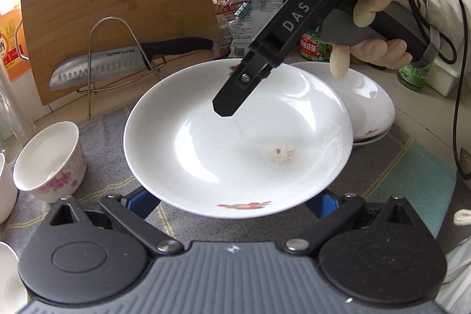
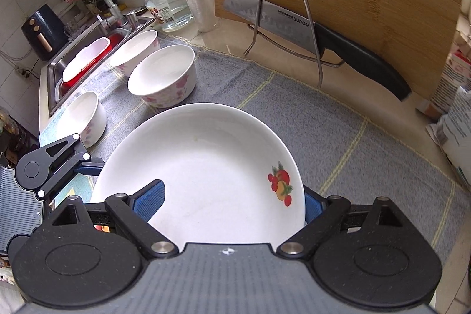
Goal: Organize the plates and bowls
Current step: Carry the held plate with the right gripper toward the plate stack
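Currently mid-task: both grippers carry 1 plate (image 1: pixel 235 137) over the cloth-covered desk (image 2: pixel 368 137). Right gripper (image 2: pixel 232 200) has its jaws clamped on the rim; left gripper (image 1: pixel 235 200) jaws straddle the near edge, grip unclear. Plate stack (image 1: pixel 368 108) sits just behind. 4 bowls (image 2: pixel 163 75) near the sink (image 2: pixel 56 84) aren't stacked yet.

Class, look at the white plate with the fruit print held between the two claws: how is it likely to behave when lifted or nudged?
The white plate looks glazed and glossy, so it is probably slippery against the blue pads. It appears rigid ceramic, so likely stiff but breakable if dropped. Its shallow, wide shape suggests it could tilt if held at one edge only.
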Action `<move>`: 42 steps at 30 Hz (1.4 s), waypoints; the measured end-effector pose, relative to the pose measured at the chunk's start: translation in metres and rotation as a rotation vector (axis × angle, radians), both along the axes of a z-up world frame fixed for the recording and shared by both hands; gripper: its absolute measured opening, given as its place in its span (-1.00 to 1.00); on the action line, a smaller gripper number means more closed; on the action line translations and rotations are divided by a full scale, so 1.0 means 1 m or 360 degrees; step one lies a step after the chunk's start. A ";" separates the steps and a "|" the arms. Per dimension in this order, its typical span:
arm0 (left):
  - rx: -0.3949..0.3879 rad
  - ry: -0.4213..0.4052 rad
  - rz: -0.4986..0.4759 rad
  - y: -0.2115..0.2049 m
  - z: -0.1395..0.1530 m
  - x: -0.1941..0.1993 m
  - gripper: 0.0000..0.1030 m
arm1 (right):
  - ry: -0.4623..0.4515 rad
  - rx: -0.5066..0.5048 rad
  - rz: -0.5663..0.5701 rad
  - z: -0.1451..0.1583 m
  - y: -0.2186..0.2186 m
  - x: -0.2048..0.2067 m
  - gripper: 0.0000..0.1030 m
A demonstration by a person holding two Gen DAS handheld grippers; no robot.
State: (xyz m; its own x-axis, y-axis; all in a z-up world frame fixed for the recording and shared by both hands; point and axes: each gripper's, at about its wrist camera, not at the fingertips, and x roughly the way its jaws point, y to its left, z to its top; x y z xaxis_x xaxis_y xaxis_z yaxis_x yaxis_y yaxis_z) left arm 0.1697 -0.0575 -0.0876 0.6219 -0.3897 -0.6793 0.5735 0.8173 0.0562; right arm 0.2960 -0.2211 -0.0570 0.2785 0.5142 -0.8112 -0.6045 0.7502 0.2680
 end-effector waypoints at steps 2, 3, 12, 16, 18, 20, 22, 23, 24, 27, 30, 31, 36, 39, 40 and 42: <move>-0.0001 0.0007 -0.0022 -0.003 0.001 -0.003 0.98 | 0.0004 0.0004 -0.0023 0.001 -0.005 -0.006 0.86; 0.0000 0.0009 -0.0034 -0.004 0.002 -0.004 0.98 | 0.0004 0.0004 -0.0032 0.001 -0.007 -0.009 0.86; 0.0038 -0.0007 -0.0170 -0.019 0.009 -0.010 0.98 | -0.0015 0.0023 -0.0149 0.006 -0.034 -0.032 0.86; 0.0045 -0.0011 -0.0243 -0.030 0.011 -0.010 0.98 | -0.0024 0.0019 -0.0212 0.008 -0.047 -0.039 0.86; 0.0043 -0.0012 -0.0277 -0.035 0.012 -0.008 0.98 | -0.0028 0.0021 -0.0249 0.008 -0.055 -0.042 0.86; 0.0039 -0.0010 -0.0312 -0.041 0.012 -0.007 0.98 | -0.0029 0.0023 -0.0283 0.009 -0.063 -0.045 0.86; 0.0035 -0.0009 -0.0345 -0.048 0.012 -0.005 0.98 | -0.0033 0.0019 -0.0319 0.009 -0.072 -0.049 0.86; 0.0033 -0.0009 -0.0361 -0.051 0.011 -0.004 0.98 | -0.0035 0.0016 -0.0334 0.009 -0.076 -0.051 0.86; 0.0031 -0.0008 -0.0376 -0.054 0.011 -0.003 0.98 | -0.0035 0.0014 -0.0353 0.009 -0.081 -0.053 0.86; 0.0028 -0.0004 -0.0425 -0.063 0.010 -0.001 0.98 | -0.0030 0.0010 -0.0399 0.008 -0.091 -0.057 0.86; 0.0030 0.0000 -0.0464 -0.070 0.007 0.001 0.98 | -0.0025 0.0003 -0.0439 0.006 -0.101 -0.060 0.86; 0.0030 0.0002 -0.0476 -0.071 0.006 0.002 0.98 | -0.0022 0.0002 -0.0451 0.005 -0.104 -0.061 0.86; 0.0030 0.0025 -0.0516 -0.078 0.000 0.005 0.98 | 0.0000 -0.0002 -0.0494 0.000 -0.117 -0.064 0.86; 0.0031 0.0038 -0.0531 -0.082 -0.003 0.008 0.98 | 0.0007 -0.0012 -0.0510 -0.003 -0.122 -0.065 0.86; 0.0029 0.0044 -0.0535 -0.082 -0.003 0.008 0.98 | 0.0009 -0.0013 -0.0514 -0.004 -0.124 -0.066 0.86; 0.0027 0.0055 -0.0539 -0.085 -0.004 0.010 0.98 | 0.0018 -0.0013 -0.0523 -0.006 -0.127 -0.065 0.86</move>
